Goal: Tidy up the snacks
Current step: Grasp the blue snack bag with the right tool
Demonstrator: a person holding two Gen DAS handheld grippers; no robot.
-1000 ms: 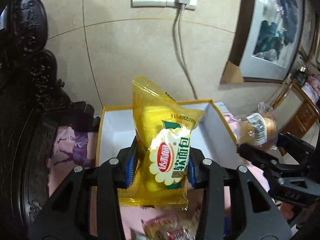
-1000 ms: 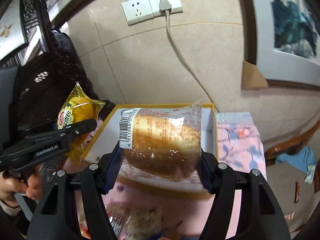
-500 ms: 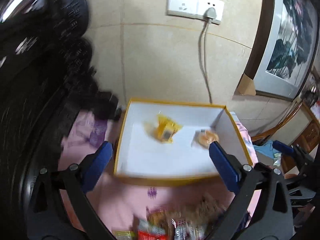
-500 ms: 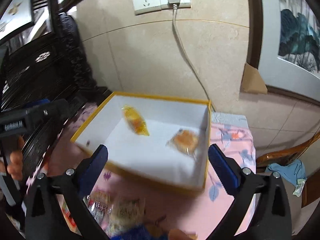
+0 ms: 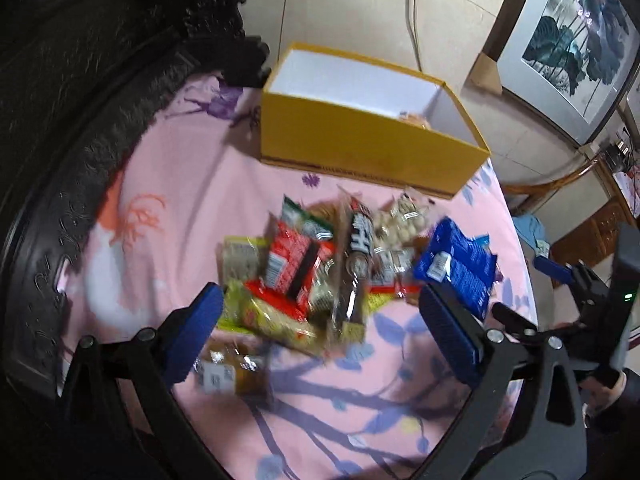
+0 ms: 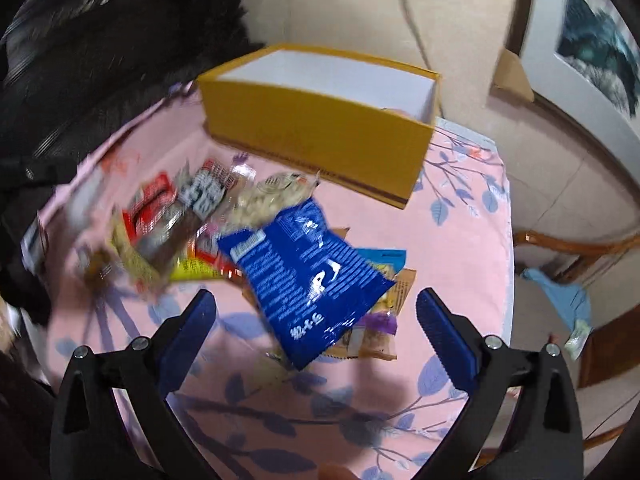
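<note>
Only the left wrist view shows the other tool: the right hand-held gripper [image 5: 560, 280] enters at its right edge, black with a blue pad, held in a partly visible hand [image 5: 604, 396]. The left hand-held gripper [image 5: 320, 320] has just been opening and now stands wide with nothing between its blue ribbed pads; the right hand-held gripper [image 6: 316, 316], seen from its own camera, has done the same and is likewise empty. Both hang over a heap of snacks [image 5: 320, 276] on the table [image 5: 168, 184], which wears a pink cloth printed with purple branches and blue leaves. The packets are crinkly glossy film: red, yellow, a dark bar, clear bags of pale lumps. The blue packet [image 6: 312, 276] fills the centre of the right view, while the left view sees it only at the heap's edge. Behind the heap sits a yellow box [image 5: 360, 140], rectangular cardboard with a white lining; its near wall hides most of the inside, though a wrapped snack [image 5: 414, 119] peeks over the rim. Motion blur smears the packet lettering. Dark carved furniture [image 5: 100, 60] is cut off at left.
</note>
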